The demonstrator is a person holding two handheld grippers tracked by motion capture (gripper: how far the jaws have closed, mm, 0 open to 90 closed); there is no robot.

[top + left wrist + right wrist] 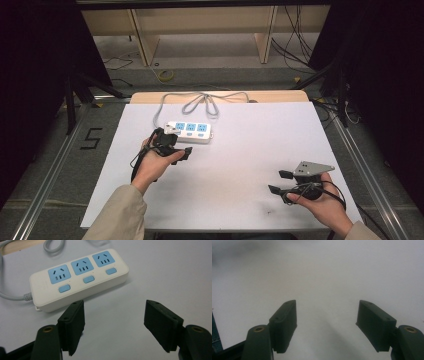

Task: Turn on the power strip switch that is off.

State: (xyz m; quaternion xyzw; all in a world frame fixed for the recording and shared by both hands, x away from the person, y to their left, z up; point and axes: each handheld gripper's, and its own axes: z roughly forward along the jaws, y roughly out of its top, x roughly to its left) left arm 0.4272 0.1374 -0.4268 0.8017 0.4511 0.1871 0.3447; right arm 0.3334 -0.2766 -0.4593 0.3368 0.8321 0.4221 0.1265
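High view — the left gripper [172, 145] is hovering just beside the power strip [189, 132] on the white table [250, 165]; the right gripper [285, 181] is waiting well apart, jaws spread, nothing held.

Left gripper view — jaws are standing wide and empty, strip [80, 278] just ahead, untouched.

Right gripper view — released over bare table.

Judging: grasp not yet made; everything is left.

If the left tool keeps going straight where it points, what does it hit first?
Probably the power strip, at its near long side; the left tool is open, with bare table between them.
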